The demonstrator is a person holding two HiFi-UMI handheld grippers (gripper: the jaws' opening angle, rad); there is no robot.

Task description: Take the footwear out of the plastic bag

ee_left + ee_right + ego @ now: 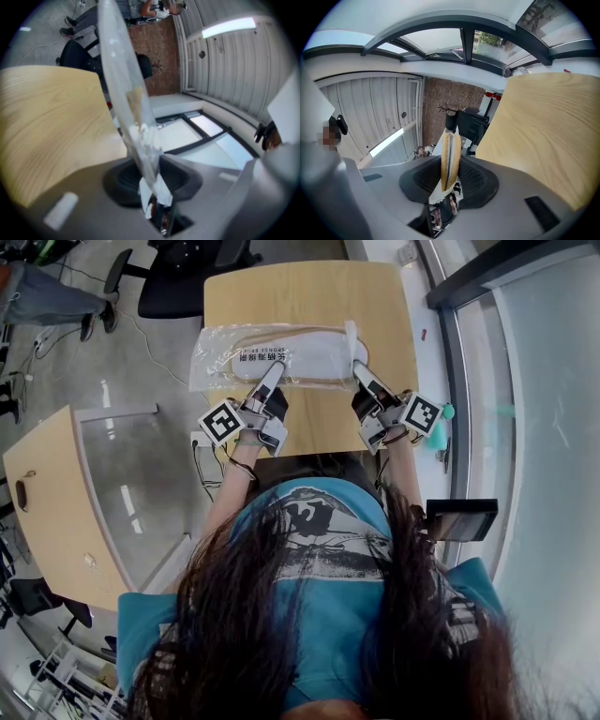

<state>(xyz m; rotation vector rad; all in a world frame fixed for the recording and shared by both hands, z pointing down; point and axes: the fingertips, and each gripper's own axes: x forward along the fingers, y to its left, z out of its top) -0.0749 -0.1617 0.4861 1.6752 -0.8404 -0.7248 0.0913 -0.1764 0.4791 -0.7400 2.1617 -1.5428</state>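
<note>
A clear plastic bag (220, 357) lies across the wooden table (300, 287), with a pair of white slippers (309, 352) with tan soles inside. My left gripper (275, 371) is shut on the bag's near edge. In the left gripper view the film (122, 79) stands edge-on, pinched between the jaws of the left gripper (151, 176). My right gripper (359, 368) grips the bag's right end. In the right gripper view the two tan soles (450, 154) run edge-on out of the jaws of the right gripper (451, 183), pressed together.
A black office chair (183, 277) stands beyond the table's far edge. A second wooden desk (52, 502) is at the left, and a person's legs (47, 296) show at the top left. A glass wall (544, 381) runs along the right.
</note>
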